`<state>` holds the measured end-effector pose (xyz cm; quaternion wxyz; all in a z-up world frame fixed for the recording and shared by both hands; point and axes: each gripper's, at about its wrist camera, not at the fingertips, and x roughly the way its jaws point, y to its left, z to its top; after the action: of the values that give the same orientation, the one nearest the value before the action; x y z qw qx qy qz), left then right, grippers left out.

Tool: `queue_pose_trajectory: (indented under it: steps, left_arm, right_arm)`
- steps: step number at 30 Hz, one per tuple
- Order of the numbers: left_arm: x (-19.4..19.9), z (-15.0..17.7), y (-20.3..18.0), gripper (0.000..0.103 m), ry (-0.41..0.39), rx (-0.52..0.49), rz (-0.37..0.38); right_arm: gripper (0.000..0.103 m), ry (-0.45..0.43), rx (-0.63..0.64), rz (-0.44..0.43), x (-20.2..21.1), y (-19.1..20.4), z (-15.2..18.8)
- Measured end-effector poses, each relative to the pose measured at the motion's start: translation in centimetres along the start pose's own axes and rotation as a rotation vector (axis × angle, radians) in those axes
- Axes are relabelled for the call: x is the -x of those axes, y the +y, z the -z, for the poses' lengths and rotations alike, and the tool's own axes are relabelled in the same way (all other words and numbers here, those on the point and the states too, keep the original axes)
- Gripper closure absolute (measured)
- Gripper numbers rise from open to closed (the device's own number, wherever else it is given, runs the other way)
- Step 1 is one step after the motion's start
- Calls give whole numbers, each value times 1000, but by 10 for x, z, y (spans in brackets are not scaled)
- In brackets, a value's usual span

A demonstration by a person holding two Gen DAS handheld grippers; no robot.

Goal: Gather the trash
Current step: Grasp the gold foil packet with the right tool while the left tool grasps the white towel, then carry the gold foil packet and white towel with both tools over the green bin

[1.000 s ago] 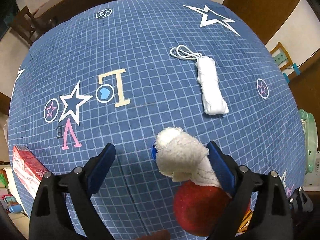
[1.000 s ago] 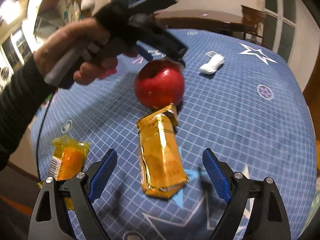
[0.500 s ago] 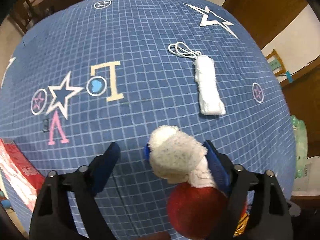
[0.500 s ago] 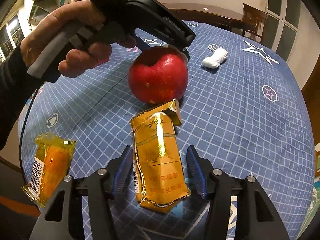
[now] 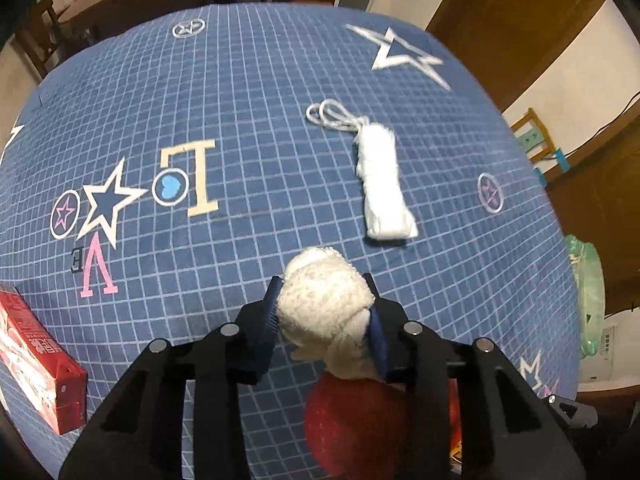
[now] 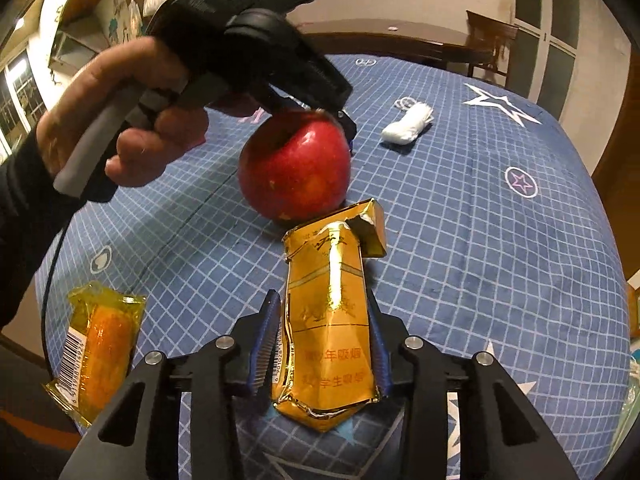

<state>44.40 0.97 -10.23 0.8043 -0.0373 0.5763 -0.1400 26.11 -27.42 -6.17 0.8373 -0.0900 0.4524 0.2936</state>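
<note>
My left gripper [image 5: 322,280] is shut on a white crumpled wad [image 5: 324,312], held just behind a red apple [image 5: 352,420] on the blue checked tablecloth [image 5: 240,100]. In the right wrist view, a flattened gold pack [image 6: 326,280] lies in front of the apple [image 6: 296,168]. The jaws of my right gripper [image 6: 322,296] are closing on this pack, and both pads touch its sides. A hand [image 6: 120,120] holds the left gripper's handle above the apple, which hides that gripper's tips and the wad.
A white rolled cloth with a string loop [image 5: 382,184] lies farther back on the table. An orange snack in a clear wrapper [image 6: 98,348] sits near the left edge. A red carton [image 5: 36,364] lies at the table's left side. Beyond the right edge hangs a green plastic bag [image 5: 584,292].
Both grippers went from wide open to closed: the left onto the white wad, the right onto the gold pack. Neither hand shifted much.
</note>
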Motion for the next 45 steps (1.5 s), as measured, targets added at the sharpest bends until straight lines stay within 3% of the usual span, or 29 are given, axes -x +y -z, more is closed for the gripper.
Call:
queue_pose_trajectory:
  steps: [7,9,13,18,28,34,40,45]
  left_arm:
    - [59,15,-2,67,-184,-16,-12]
    - [80,26,-7,67,-250,-24,-16]
    - [117,57,-26,67,-397,-74,-91]
    - [144,94,-40,67,-495,-132,-83]
    - [132,107,-46,63,-421,-182,24]
    - [129,114,-46,63,-414,-190,29]
    - [130,117,-39,64,-387,-183,79]
    - [133,129,-49,65,-445,-207,-25]
  right_arm:
    - [61,-99,-23,35,26,7,5]
    - [61,-137,-35,49,37,11,9]
    - [61,-216,-57,84,56,17,13]
    - [61,-289,-81,109,75,22,19]
    - [61,-274,-97,114,79,28,37]
    - [61,-274,-113,123,82,23,42]
    - [61,-275,-126,109,82,21,43]
    - [61,-309,-127,132,87,22,40]
